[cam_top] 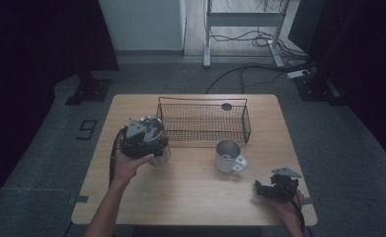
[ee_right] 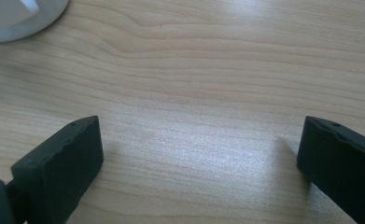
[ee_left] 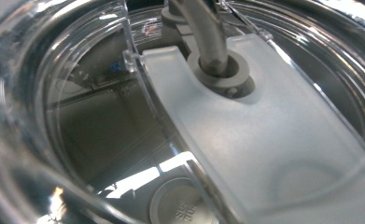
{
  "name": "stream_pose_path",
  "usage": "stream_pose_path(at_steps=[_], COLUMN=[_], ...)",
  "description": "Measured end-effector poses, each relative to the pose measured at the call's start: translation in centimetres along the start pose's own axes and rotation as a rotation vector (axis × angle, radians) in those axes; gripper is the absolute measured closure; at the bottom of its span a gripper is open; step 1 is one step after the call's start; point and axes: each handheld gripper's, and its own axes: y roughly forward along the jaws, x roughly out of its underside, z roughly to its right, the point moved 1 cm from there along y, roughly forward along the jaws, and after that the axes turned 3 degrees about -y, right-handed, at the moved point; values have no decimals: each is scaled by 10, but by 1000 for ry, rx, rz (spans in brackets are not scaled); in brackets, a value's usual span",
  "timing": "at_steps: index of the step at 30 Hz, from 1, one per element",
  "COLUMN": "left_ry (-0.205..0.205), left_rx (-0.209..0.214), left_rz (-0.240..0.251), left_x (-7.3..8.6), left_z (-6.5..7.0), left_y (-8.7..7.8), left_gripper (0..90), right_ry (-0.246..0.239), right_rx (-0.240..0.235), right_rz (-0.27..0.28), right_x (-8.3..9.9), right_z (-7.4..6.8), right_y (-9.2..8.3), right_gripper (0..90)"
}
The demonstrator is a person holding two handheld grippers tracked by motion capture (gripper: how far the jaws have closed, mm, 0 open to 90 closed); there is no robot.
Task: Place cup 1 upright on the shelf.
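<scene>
Steel tumbler with clear straw lid (cam_top: 160, 148) stood upright left of centre on the table (cam_top: 190, 197), directly under the left gripper (cam_top: 143, 133), fingers' state untellable; right gripper (cam_top: 274, 190) lower right, fingers (ee_right: 59, 163) wide apart, empty.

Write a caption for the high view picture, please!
Left gripper over a shiny cup, right gripper low on the table.
</scene>
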Motion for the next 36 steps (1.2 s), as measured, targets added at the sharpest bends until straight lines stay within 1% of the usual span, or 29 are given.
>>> stream_pose_path(at_steps=[2, 8, 13, 24, 31, 36], left_ry=[-3, 5, -8, -3, 0, -7], left_rx=[8, 3, 20, 9, 11, 26], left_rz=[0, 0, 3, 10, 16, 28], left_x=[-2, -9, -16, -30, -38, -40], left_z=[0, 1, 2, 3, 5, 6], left_y=[1, 4, 5, 8, 9, 9], left_gripper=[39, 39, 39, 39, 39, 39], right_ry=[0, -1, -1, -1, -2, -2], right_rx=[0, 0, 1, 1, 2, 2], right_rz=[0, 0, 0, -2, 1, 0], right_x=[0, 0, 0, 0, 0, 0], right_z=[0, 0, 0, 0, 0, 0], right_y=[0, 0, 0, 0, 0, 0], right_gripper=[2, 2, 2, 2, 2, 2])
